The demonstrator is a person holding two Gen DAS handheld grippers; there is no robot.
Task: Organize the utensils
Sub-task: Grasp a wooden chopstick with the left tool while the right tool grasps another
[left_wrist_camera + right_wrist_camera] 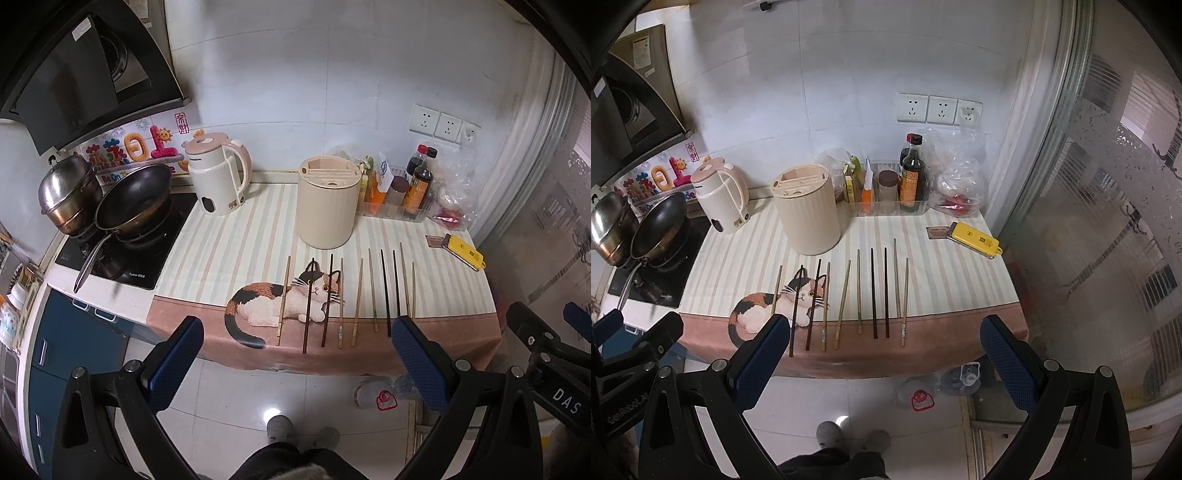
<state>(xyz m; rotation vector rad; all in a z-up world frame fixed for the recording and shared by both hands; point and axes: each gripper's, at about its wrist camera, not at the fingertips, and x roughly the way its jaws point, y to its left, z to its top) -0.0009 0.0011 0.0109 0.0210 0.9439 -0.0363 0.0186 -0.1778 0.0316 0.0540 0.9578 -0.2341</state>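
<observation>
Both the left gripper (297, 338) and right gripper (884, 336) hung wide apart and empty, short of the chopsticks (846, 299) lined before the cream holder (809, 216).

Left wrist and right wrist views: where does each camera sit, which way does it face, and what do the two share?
Left wrist: on the open left gripper, held back from the counter, facing the row of chopsticks and the cream utensil holder; the right gripper intrudes at right, the person's feet below.
Right wrist: on the open right gripper, facing the same counter from further right, beside the glass door; the left gripper's edge shows at left.
Shared: chopsticks, utensil holder, kettle, yellow case.
</observation>
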